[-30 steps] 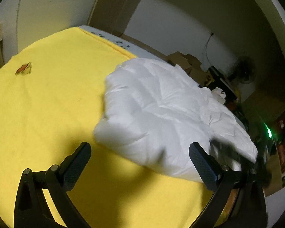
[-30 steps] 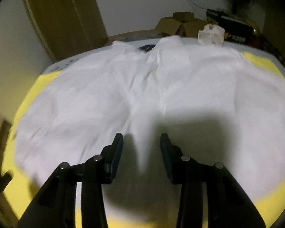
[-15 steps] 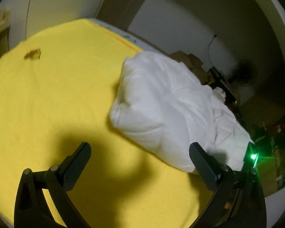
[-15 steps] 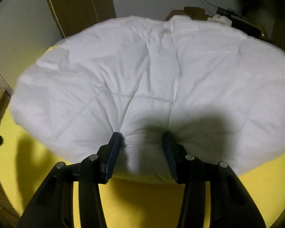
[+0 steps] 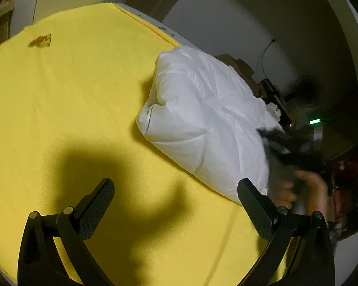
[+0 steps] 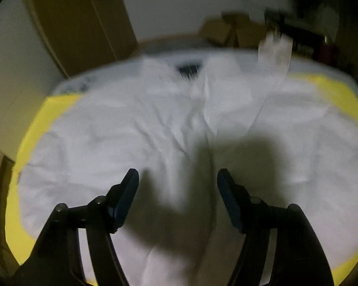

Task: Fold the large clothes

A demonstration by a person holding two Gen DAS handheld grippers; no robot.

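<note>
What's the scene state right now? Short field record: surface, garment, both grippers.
surface: yellow sheet covering the bed
garment: white padded garment, bunched on the sheet
left gripper: open, nothing between its fingers, over bare sheet beside the garment
right gripper: open, jaws have just been opening, above the garment, no cloth pinched
right hand: blurred, at the garment's near edge
image quality: right wrist view motion-blurred

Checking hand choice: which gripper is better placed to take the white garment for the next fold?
Right gripper: jaws just opened, directly over the white garment. Left gripper hangs open over bare yellow cover, beside it.
</note>
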